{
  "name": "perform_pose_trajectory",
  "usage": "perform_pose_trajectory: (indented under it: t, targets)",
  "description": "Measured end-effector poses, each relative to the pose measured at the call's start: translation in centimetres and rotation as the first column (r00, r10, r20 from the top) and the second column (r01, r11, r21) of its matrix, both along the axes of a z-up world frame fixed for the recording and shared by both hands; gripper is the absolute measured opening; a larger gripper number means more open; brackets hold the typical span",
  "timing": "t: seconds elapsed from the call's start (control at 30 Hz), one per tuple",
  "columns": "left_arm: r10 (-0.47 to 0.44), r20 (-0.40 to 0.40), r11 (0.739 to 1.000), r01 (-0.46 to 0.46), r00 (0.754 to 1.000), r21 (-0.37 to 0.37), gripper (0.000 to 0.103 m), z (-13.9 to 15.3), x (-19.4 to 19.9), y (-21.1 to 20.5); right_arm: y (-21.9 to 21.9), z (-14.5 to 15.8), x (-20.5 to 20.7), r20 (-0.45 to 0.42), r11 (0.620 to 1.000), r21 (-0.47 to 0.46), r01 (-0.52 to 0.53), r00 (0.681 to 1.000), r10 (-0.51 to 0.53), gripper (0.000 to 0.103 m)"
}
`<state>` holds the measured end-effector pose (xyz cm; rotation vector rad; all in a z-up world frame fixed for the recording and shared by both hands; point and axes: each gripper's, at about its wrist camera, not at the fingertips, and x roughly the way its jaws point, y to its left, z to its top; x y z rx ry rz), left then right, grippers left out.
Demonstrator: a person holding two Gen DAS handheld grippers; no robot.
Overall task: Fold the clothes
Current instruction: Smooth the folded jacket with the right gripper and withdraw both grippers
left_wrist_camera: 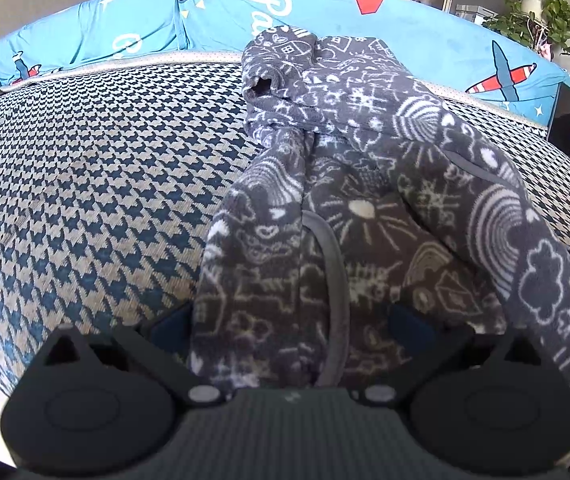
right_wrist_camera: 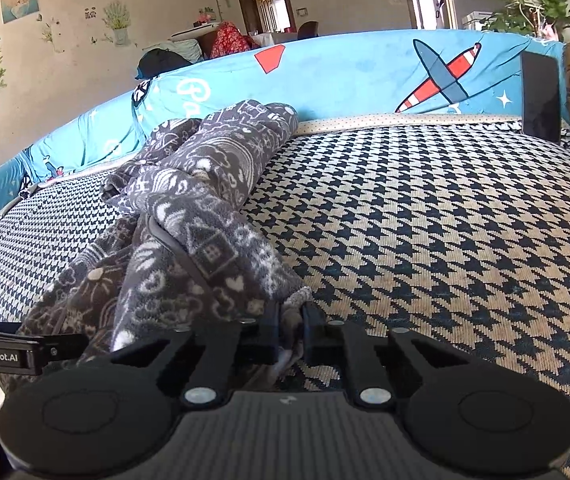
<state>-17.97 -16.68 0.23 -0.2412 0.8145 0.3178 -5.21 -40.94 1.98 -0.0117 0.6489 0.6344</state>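
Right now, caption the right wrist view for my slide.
Right gripper pinches grey patterned fleece garment edge on houndstooth sofa.

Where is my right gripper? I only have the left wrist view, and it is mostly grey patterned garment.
Observer: The right gripper is shut on a pale edge of the garment, at the garment's near corner.
Operator: What lies to the right of that corner?
Observer: Only bare checked sofa cushion, as far as a phone that leans on the blue backrest.
Operator: Can you see my left gripper from there?
Observer: Only part of the left gripper, a black bar at the left edge of the right wrist view, beside the garment. Its jaws are out of that view.
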Motion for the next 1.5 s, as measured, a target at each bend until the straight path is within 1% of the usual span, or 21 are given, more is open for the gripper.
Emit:
perform_pose_trajectory:
  t: [0.07, 0.17, 0.27, 0.43, 0.53, 0.6, 0.67, 0.77, 0.87, 0.97, 1.03, 1.1, 1.17, 1.27, 1.37, 1.5]
  targets:
    - [0.008, 0.005, 1.0, -0.008, 1.0, -0.007, 0.103, 0.1, -0.3, 0.0, -0.2, 0.5, -0.4, -0.002, 1.0, 0.021, 0.0, 1.0, 0.0, 0.008]
    - [0.025, 0.012, 0.999, -0.025, 1.0, -0.025, 0.103, 0.3, -0.7, 0.3, -0.5, 1.7, -1.6, 0.023, 0.998, 0.054, -0.017, 1.0, 0.016, 0.008]
    - [0.051, 0.024, 0.997, -0.049, 0.998, -0.059, 0.103, 0.5, -1.1, 0.9, -1.1, 3.1, -3.0, 0.039, 0.992, 0.12, -0.037, 0.999, 0.032, 0.008]
    - [0.117, 0.04, 0.986, -0.111, 0.992, -0.121, 0.103, 0.9, -1.7, 2.5, -1.6, 4.9, -5.7, 0.022, 0.97, 0.232, -0.07, 0.997, 0.067, 0.008]
    - [0.176, 0.054, 0.976, -0.167, 0.983, -0.142, 0.103, 1.4, -2.3, 3.5, -0.5, 6.1, -7.7, 0.064, 0.966, 0.226, -0.128, 0.991, 0.117, 0.008]
    - [0.214, 0.084, 0.969, -0.2, 0.973, -0.144, 0.103, 2.0, -2.9, 4.1, 0.5, 6.9, -8.9, 0.084, 0.96, 0.223, -0.167, 0.985, 0.152, 0.008]
    - [0.246, 0.116, 0.964, -0.231, 0.962, -0.131, 0.103, 2.8, -3.6, 4.6, 1.6, 7.5, -10.0, 0.098, 0.953, 0.22, -0.209, 0.976, 0.192, 0.008]
    - [0.287, 0.157, 0.957, -0.276, 0.945, -0.092, 0.103, 3.9, -4.6, 5.3, 3.7, 8.1, -11.8, 0.114, 0.938, 0.205, -0.279, 0.959, 0.26, 0.008]
    - [0.329, 0.19, 0.944, -0.321, 0.925, -0.071, 0.103, 4.8, -5.6, 6.1, 6.0, 8.2, -13.4, 0.122, 0.92, 0.179, -0.348, 0.936, 0.33, 0.008]
    - [0.398, 0.201, 0.916, -0.399, 0.895, -0.038, 0.103, 5.4, -6.7, 7.1, 8.3, 7.6, -14.5, 0.115, 0.904, 0.14, -0.403, 0.914, 0.389, 0.008]
    - [0.433, 0.22, 0.901, -0.428, 0.874, -0.072, 0.103, 5.7, -7.5, 8.0, 9.6, 6.9, -15.1, 0.106, 0.897, 0.116, -0.427, 0.903, 0.416, 0.008]
    - [0.453, 0.226, 0.892, -0.442, 0.863, -0.098, 0.103, 5.8, -8.0, 8.7, 10.6, 6.2, -15.4, 0.095, 0.891, 0.091, -0.444, 0.895, 0.436, 0.008]
    - [0.46, 0.227, 0.888, -0.449, 0.858, -0.102, 0.103, 5.9, -8.3, 9.0, 11.5, 5.3, -15.7, 0.084, 0.888, 0.054, -0.457, 0.888, 0.452, 0.008]
    - [0.451, 0.231, 0.892, -0.438, 0.862, -0.111, 0.103, 5.9, -8.4, 9.1, 12.6, 4.1, -16.1, 0.074, 0.88, 0.012, -0.474, 0.878, 0.472, 0.008]
    - [0.443, 0.242, 0.896, -0.43, 0.863, -0.106, 0.103, 6.3, -8.6, 8.9, 13.5, 3.4, -16.4, 0.08, 0.87, -0.029, -0.491, 0.867, 0.492, 0.008]
    - [0.444, 0.263, 0.895, -0.436, 0.856, -0.092, 0.103, 6.8, -8.9, 8.7, 14.9, 2.3, -16.7, 0.078, 0.851, -0.079, -0.519, 0.848, 0.524, 0.008]
